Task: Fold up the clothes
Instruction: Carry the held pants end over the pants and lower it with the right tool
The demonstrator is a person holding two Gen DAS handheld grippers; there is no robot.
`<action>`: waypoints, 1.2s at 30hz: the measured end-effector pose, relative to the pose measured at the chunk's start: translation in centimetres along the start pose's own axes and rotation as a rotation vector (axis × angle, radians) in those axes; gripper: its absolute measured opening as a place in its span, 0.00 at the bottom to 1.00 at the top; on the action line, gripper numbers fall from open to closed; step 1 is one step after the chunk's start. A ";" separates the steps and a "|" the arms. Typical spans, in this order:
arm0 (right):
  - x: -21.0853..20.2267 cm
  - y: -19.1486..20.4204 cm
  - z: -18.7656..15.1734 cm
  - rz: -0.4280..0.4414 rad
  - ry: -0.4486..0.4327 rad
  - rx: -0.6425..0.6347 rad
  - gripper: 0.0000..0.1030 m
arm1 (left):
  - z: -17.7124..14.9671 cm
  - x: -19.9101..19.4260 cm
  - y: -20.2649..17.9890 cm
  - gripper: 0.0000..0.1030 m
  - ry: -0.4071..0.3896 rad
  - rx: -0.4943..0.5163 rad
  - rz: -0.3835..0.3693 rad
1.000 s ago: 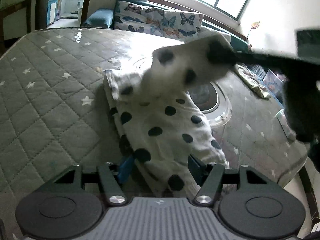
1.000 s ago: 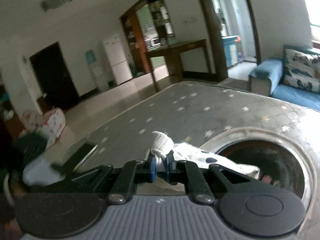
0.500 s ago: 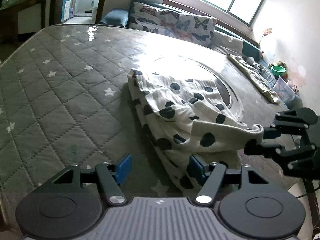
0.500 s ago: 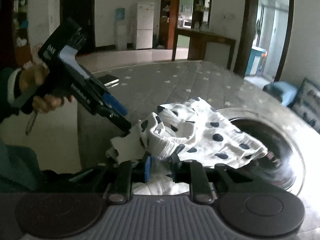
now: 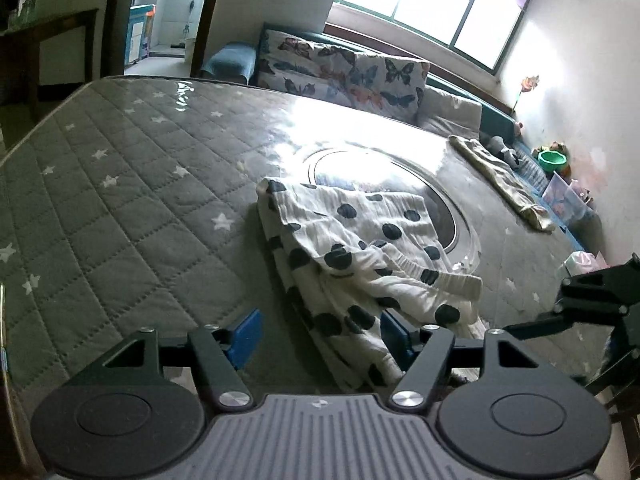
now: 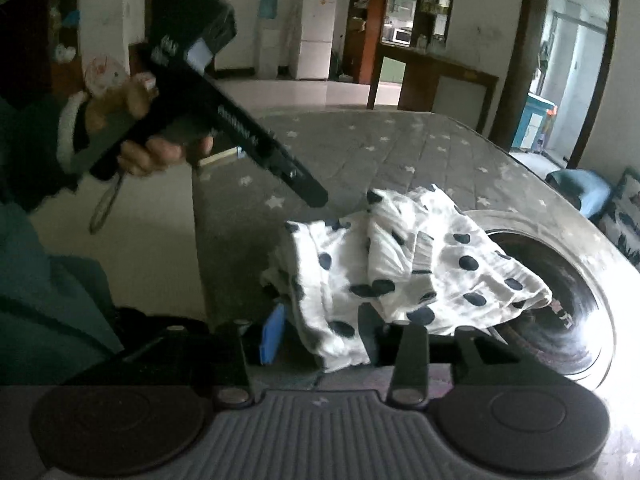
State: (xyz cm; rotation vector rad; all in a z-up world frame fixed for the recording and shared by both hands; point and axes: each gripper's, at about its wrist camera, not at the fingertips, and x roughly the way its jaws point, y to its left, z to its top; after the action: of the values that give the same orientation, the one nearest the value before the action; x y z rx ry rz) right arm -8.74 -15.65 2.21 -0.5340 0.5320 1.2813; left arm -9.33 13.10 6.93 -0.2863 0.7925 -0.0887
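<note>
Left hand-held gripper (image 5: 318,334): you hold its blue pads apart, nothing clamped.
Right hand-held gripper (image 6: 320,334): pads apart, hem lying loose between them.
Garment (image 5: 360,248): crumpled just ahead of both, on the quilted surface (image 5: 120,208).
Material: thin crinkled white cloth, dark dots.
Risk: bunched layers; your pinch may catch several.

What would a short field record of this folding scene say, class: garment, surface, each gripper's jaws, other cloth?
garment: white cotton garment with dark polka dots, folded over itself
surface: grey quilted star-print mattress
left gripper: jaws open, holding nothing
right gripper: jaws open, garment edge between them
other cloth: beige patterned cloth at far edge
</note>
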 end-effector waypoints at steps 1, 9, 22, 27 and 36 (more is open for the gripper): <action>-0.3 -0.4 0.3 0.005 -0.014 0.023 0.40 | 0.0 0.0 0.0 0.67 0.000 0.000 -0.002; 1.9 -7.2 2.8 -0.056 -0.043 0.306 0.40 | -0.1 0.4 -1.1 0.67 0.005 0.021 -0.025; 9.1 -10.8 2.3 0.010 0.056 0.421 0.40 | -0.6 0.9 -1.0 0.67 0.024 0.030 -0.016; 9.0 -9.5 2.8 0.018 0.059 0.357 0.18 | -0.7 0.9 -0.6 0.68 0.025 0.023 -0.006; 4.6 -2.7 5.1 -0.068 -0.015 -0.005 0.18 | 0.3 -0.6 1.8 0.69 -0.031 -0.035 0.040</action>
State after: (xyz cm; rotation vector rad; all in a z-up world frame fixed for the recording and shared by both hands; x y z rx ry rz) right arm -4.82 -9.50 3.32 -0.5423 0.4945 1.2216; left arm -9.55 14.95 7.01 -0.3043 0.7697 -0.0321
